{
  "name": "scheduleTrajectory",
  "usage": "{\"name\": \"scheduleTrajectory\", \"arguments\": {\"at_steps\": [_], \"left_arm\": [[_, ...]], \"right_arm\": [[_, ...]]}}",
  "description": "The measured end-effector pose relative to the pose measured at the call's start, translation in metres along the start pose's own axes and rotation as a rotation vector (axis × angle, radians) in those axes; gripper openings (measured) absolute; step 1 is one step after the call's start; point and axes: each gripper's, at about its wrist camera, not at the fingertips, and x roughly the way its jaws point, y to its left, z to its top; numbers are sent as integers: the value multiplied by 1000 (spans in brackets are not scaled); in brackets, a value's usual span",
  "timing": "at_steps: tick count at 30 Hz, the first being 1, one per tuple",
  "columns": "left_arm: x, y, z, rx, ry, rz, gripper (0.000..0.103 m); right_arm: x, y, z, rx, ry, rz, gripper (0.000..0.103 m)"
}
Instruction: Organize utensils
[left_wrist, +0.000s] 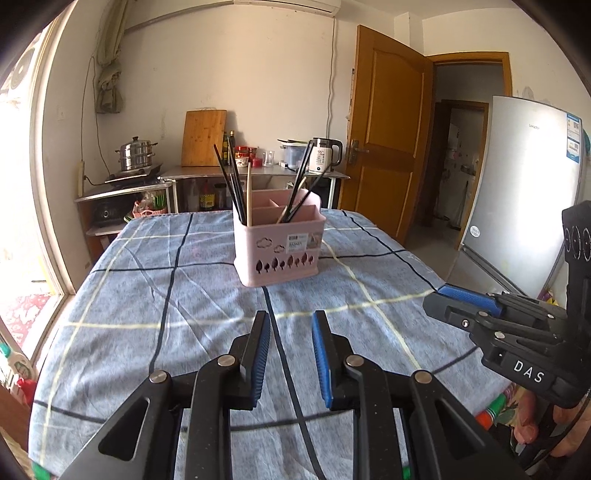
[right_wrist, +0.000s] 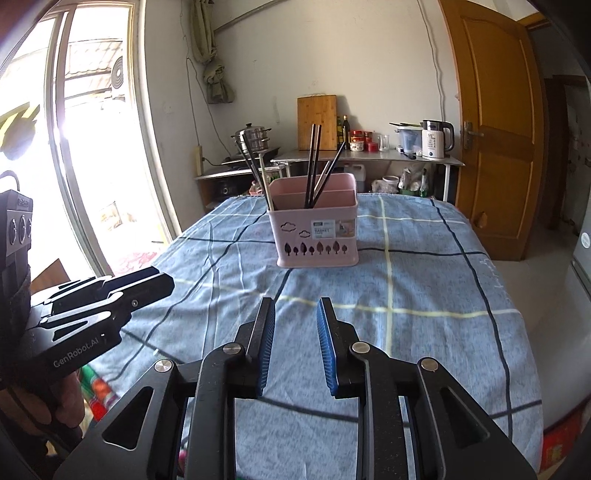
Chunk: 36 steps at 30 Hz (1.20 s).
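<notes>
Both grippers (left_wrist: 290, 321) (right_wrist: 296, 308) empty, apart over checked blue tablecloth (left_wrist: 147, 295) w/ pink basket (left_wrist: 279, 247).

Home kitchen, steamer pot (left_wrist: 135, 153) on stove, electric kettle (left_wrist: 324, 155), fridge (left_wrist: 524, 184), clothed table (left_wrist: 147, 295)

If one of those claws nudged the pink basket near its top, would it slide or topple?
The pink basket looks like thin plastic with cut-outs, so it is probably light. It sits on a soft tablecloth, which may grip its base, so a high push would likelier tip it than slide it. The tall chopsticks lean outward and would probably rattle or spill.
</notes>
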Motion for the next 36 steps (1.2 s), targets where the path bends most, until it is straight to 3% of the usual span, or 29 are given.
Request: {"name": "scheduleTrajectory", "arguments": {"at_steps": [36], "left_arm": [[-2,1,-15,-12,-19,17,23]], "right_arm": [[-1,5,-9,-13,10,-15,24]]}}
